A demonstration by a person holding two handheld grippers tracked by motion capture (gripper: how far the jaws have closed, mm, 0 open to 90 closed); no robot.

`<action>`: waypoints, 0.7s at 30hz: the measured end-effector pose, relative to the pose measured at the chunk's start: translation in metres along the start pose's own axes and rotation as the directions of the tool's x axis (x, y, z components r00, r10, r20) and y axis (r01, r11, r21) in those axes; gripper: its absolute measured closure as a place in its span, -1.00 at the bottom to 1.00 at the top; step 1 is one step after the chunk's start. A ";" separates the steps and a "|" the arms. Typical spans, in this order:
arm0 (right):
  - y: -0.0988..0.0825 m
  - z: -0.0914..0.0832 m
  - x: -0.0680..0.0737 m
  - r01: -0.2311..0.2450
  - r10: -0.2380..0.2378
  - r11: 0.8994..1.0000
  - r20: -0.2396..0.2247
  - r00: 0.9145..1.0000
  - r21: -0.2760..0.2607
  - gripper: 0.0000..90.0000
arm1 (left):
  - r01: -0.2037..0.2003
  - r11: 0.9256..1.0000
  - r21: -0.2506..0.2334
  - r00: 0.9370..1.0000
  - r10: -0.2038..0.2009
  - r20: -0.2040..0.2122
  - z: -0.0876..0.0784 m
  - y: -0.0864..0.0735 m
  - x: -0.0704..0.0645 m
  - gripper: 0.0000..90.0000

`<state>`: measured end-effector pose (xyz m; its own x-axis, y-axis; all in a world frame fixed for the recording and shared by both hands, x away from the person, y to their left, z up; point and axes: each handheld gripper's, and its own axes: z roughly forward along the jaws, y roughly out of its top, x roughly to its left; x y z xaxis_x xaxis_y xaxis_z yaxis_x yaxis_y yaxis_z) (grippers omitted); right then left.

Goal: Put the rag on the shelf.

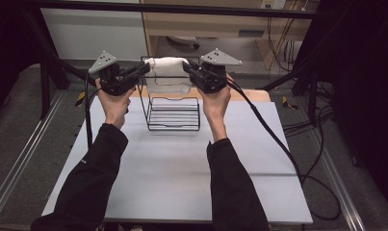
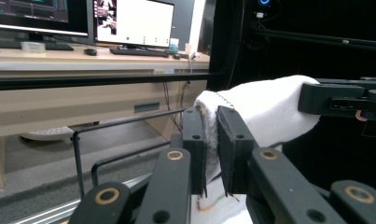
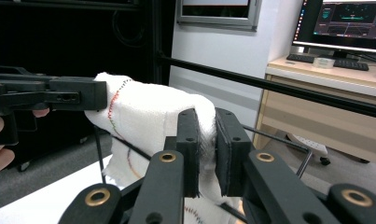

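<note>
Gripping a white towel point(image 1: 168, 72) at its two upper ends, both grippers are holding it stretched above a black wire rack point(image 1: 174, 114) near the far edge of the table point(image 1: 172, 173). The left gripper point(image 1: 142, 70) is clamping the towel's left end, its flat black jaws closed on a fold of the cloth; in the left gripper view the cloth point(image 2: 265, 109) is bunching out soft and rounded beyond the left gripper point(image 2: 212, 135). The right gripper point(image 1: 187, 68) is pinching the opposite end in the same way, and in the right gripper view the towel point(image 3: 148, 123) is showing a nubby, terry-like weave with a thin line of coloured stitching along one edge, squeezed between the pads of the right gripper point(image 3: 207, 135). The towel is sagging slightly in the middle and its lower part is hanging down inside the upper frame of the rack. The rack is made of thin, bent black wire, with upright sides and a floor of parallel bars, and is standing square on the table. The table top is smooth, matte and pale grey, with a strip of light wood along its far edge. Both of the person's forearms are wearing dark sleeves point(image 1: 93, 183), and a grey three-cornered plate point(image 1: 103, 61) is sitting on top of each gripper. A black cable point(image 1: 278, 139) is trailing from the right gripper across the table's right side.
</note>
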<state>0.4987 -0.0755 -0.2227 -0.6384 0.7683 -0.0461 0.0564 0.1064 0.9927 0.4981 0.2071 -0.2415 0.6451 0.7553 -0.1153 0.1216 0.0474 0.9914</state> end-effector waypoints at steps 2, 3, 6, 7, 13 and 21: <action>-0.002 -0.002 0.001 0.003 -0.003 1.000 -0.005 1.000 0.007 0.80 | -0.006 1.000 0.008 1.000 0.006 0.000 -0.001 -0.001 -0.001 0.81; -0.002 -0.003 0.002 0.007 -0.007 1.000 -0.006 1.000 0.009 0.80 | -0.010 1.000 0.011 1.000 0.010 -0.001 -0.003 -0.001 -0.002 0.81; -0.004 -0.006 0.004 0.010 -0.009 1.000 -0.014 1.000 0.013 0.80 | -0.020 1.000 0.023 1.000 0.020 0.003 -0.006 -0.004 -0.004 0.81; -0.005 -0.007 0.004 0.012 -0.012 1.000 -0.019 1.000 0.012 0.80 | -0.015 1.000 0.023 1.000 0.015 0.005 -0.007 -0.005 -0.004 0.81; -0.012 -0.010 0.007 0.020 -0.020 1.000 -0.032 0.999 0.013 0.80 | -0.015 0.999 0.049 1.000 0.014 0.011 -0.011 -0.010 -0.006 0.79; -0.022 -0.011 0.009 0.029 -0.028 0.999 -0.045 0.999 0.020 0.80 | -0.014 0.997 0.072 1.000 0.014 0.006 -0.015 -0.016 -0.008 0.76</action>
<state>0.4835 -0.0777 -0.2434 -0.6736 0.7358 -0.0690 0.0533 0.1414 0.9885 0.4803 0.2100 -0.2551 0.6513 0.7520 -0.1017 0.1666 -0.0109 0.9860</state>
